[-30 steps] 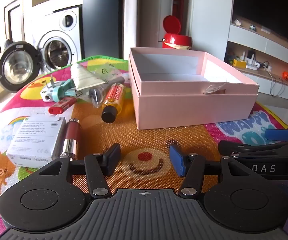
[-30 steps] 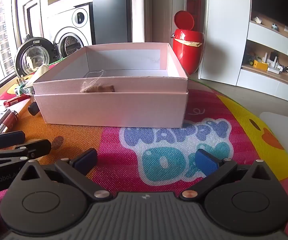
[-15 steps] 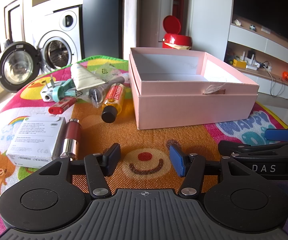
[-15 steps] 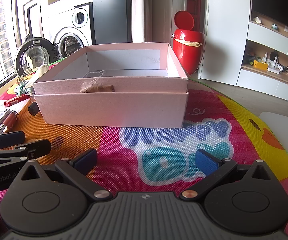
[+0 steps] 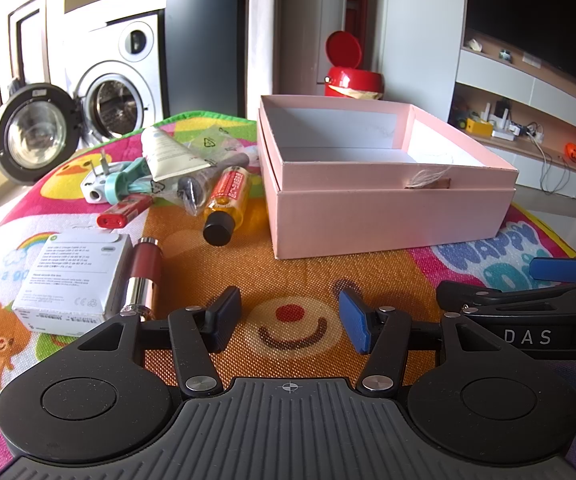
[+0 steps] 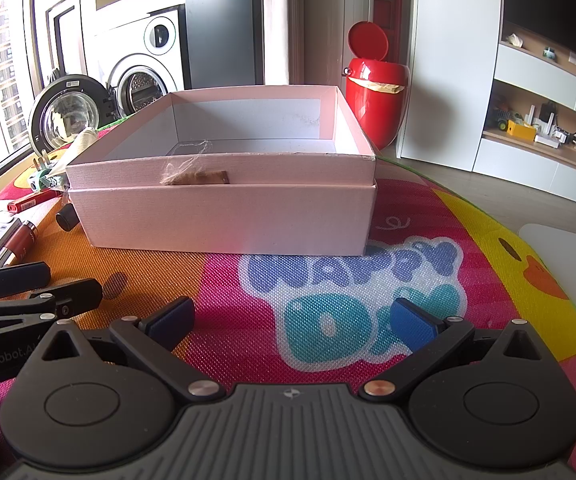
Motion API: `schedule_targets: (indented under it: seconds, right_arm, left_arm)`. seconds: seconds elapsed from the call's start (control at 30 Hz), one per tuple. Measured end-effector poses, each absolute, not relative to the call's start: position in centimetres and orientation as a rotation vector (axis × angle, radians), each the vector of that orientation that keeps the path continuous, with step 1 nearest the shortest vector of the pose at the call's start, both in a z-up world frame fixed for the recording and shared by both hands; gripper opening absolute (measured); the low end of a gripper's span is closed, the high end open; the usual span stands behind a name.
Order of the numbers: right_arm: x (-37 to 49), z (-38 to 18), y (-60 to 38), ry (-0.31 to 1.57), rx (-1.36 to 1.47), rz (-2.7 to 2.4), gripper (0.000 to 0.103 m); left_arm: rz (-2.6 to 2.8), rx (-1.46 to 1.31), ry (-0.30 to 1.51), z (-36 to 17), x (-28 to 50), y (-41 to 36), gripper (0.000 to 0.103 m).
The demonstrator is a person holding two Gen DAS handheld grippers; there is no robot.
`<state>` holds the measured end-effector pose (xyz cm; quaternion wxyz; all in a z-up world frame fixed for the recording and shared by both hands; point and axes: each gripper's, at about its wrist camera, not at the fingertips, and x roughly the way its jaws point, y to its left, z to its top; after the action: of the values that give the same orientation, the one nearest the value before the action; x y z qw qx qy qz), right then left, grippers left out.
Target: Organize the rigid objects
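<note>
An open pink box (image 5: 392, 212) (image 6: 224, 216) stands on the colourful mat, and what shows of its inside holds nothing. Left of it lie a yellow bottle with a black cap (image 5: 224, 204), a red lighter (image 5: 122, 214), a white tube (image 5: 168, 154), a bagged dark item (image 5: 196, 184), a white plug with a teal piece (image 5: 108, 180), a lipstick (image 5: 142, 276) and a white carton (image 5: 72, 280). My left gripper (image 5: 290, 320) is open and empty, low over the mat before the box. My right gripper (image 6: 292, 320) is open and empty, to the right.
A red bin (image 6: 376, 108) with its lid up stands behind the box. A washing machine with an open door (image 5: 32, 136) is at the back left. Shelves with small items (image 6: 536, 128) are at the right. The mat's edge (image 6: 528, 240) curves at the right.
</note>
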<state>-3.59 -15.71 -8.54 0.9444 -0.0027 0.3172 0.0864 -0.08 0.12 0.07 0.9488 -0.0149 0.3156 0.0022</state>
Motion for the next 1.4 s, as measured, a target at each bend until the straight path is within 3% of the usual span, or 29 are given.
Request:
schedule_targets:
  seconds: [1.4]
  right_arm:
    - [-3.66,-8.37,-15.84,0.647,-0.001,0.178,0.103]
  left_arm:
    - [0.011,-0.009,0.644,0.06,0.0,-0.28,0.06]
